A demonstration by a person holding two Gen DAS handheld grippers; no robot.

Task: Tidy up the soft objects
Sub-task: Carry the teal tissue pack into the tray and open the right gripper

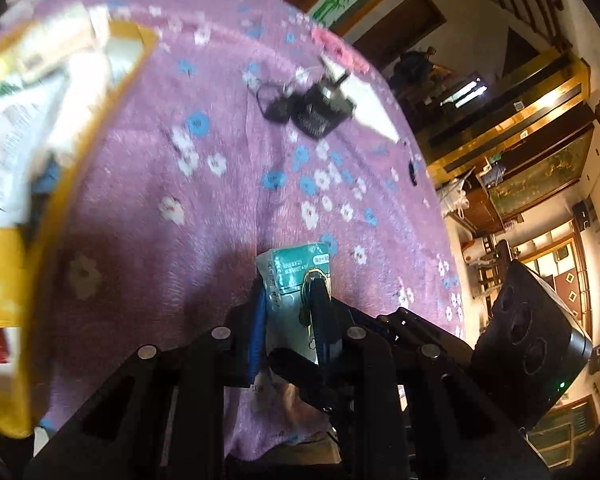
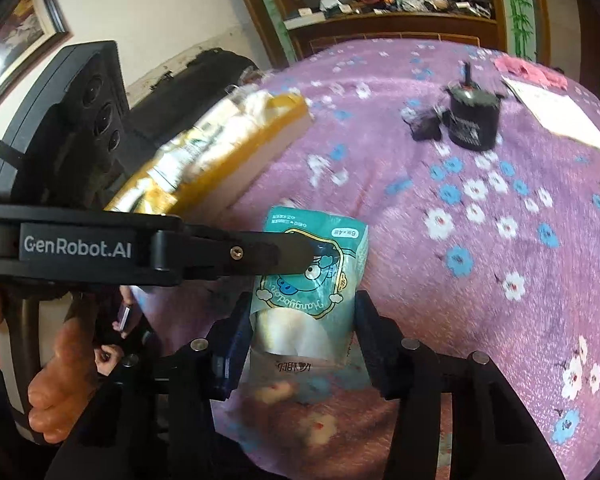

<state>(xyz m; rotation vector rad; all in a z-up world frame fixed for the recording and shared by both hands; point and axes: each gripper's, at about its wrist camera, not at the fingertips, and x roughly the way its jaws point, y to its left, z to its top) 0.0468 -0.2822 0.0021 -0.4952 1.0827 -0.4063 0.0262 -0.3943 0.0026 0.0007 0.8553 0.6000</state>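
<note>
Left wrist view: my left tool (image 1: 290, 304) is clamped on the tissue pack (image 1: 290, 280) at lower centre — its long axis runs up the frame, away from me, above the purple bedspread (image 1: 148, 168)

Right wrist view: the pack (image 2: 314, 268) stands between my right tool (image 2: 304, 328)'s half-open jaws, contact unclear — yellow bag (image 2: 220, 160) upper left

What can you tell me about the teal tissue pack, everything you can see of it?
The teal tissue pack is a small soft plastic packet with a blue cartoon figure, printed lettering and a pale window showing white tissues. It stands over the purple flowered blanket. The left tongs pinch it from the side, and it sits between the fingers of the right tongs; whether those press it is unclear.
</note>
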